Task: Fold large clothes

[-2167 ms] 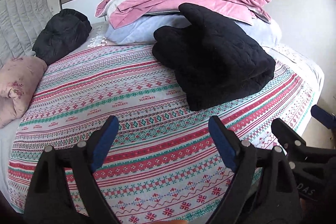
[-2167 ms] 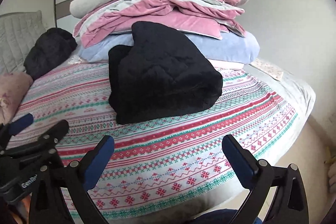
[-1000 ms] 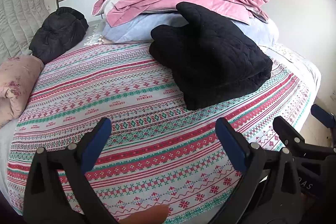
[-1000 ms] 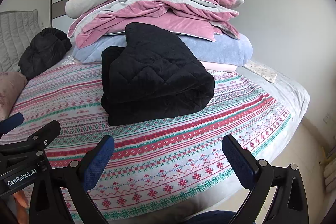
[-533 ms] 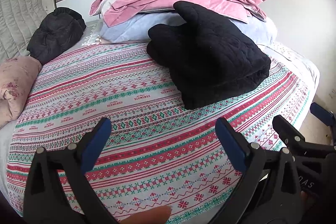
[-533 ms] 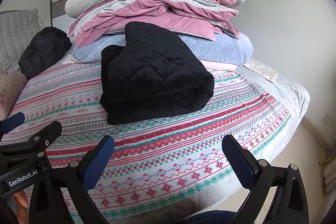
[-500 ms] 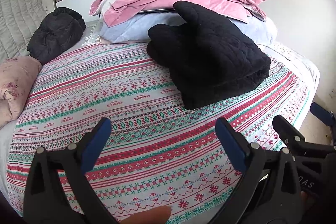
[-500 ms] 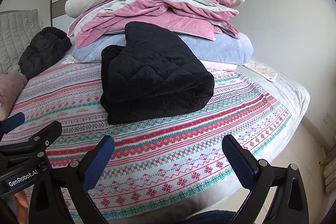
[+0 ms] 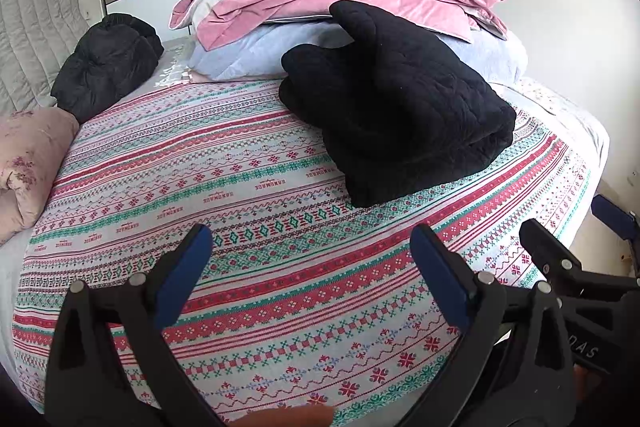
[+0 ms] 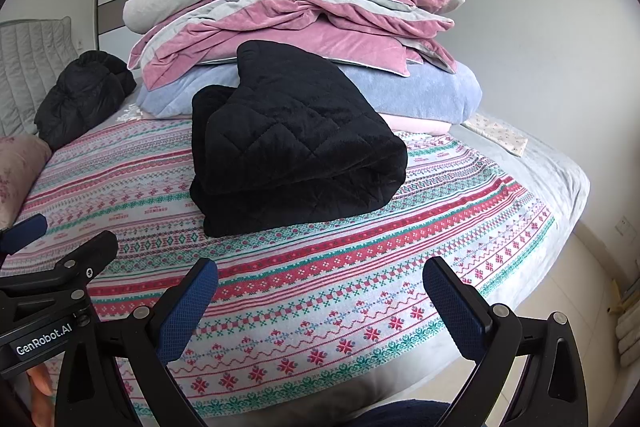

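A black quilted garment (image 9: 400,123) lies folded into a thick bundle on the patterned bed cover (image 9: 200,187), leaning against the blanket stack behind it. It also shows in the right wrist view (image 10: 292,147). My left gripper (image 9: 312,255) is open and empty, held over the near part of the bed, well short of the bundle. My right gripper (image 10: 320,287) is open and empty, held near the bed's front edge. Each gripper shows at the edge of the other's view.
A tall stack of grey, pink and blue blankets (image 10: 300,19) stands at the back. A crumpled black jacket (image 9: 108,63) lies at the back left by a grey headboard (image 9: 32,39). A pink pillow (image 9: 28,163) lies at the left. The floor (image 10: 580,287) is at the right.
Both grippers have drawn back a little from the folded black garment over the last two seconds. The left gripper's jaws have opened slightly wider. The garment has not moved.
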`<control>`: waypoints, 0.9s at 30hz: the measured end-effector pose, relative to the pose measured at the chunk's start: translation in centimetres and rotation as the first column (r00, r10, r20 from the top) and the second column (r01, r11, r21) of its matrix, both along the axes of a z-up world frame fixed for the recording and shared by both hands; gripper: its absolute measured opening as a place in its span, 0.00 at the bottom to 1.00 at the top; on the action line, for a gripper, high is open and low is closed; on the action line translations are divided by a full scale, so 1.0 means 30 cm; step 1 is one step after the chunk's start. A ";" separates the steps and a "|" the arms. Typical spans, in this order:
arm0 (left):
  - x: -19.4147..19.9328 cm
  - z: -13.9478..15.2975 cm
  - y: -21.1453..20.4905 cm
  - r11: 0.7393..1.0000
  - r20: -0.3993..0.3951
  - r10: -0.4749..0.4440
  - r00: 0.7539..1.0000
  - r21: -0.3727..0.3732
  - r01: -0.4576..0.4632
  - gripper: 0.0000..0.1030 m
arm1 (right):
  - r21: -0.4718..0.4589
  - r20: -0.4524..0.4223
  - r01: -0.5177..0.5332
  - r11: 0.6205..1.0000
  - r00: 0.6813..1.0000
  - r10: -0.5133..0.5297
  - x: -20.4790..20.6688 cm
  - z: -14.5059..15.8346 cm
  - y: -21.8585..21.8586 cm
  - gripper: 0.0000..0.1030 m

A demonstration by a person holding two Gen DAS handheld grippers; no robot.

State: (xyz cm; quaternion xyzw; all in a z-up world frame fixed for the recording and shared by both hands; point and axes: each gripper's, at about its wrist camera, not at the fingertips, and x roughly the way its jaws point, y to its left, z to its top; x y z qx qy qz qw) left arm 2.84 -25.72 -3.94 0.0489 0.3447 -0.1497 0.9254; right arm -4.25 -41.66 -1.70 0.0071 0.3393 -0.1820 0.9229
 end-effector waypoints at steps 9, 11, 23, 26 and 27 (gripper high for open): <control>-0.002 0.000 -0.001 1.000 0.006 0.003 1.000 0.010 -0.003 0.96 | -0.003 -0.002 -0.001 1.000 1.000 0.001 0.000 0.000 0.000 1.00; -0.003 0.001 -0.001 1.000 0.006 0.003 1.000 0.011 -0.003 0.96 | -0.001 -0.002 -0.001 1.000 1.000 0.001 0.001 0.000 -0.001 1.00; -0.001 0.000 0.002 1.000 0.004 0.002 1.000 0.011 -0.002 0.96 | -0.003 -0.003 0.000 1.000 1.000 0.000 0.002 -0.002 0.001 1.00; 0.000 -0.001 0.004 1.000 0.000 0.002 1.000 0.010 -0.002 0.96 | -0.003 -0.004 -0.001 1.000 1.000 0.001 0.001 -0.001 0.001 1.00; 0.001 -0.003 0.004 1.000 -0.001 0.002 1.000 0.011 -0.002 0.96 | -0.003 -0.003 -0.001 1.000 1.000 0.001 0.001 -0.002 0.002 1.00</control>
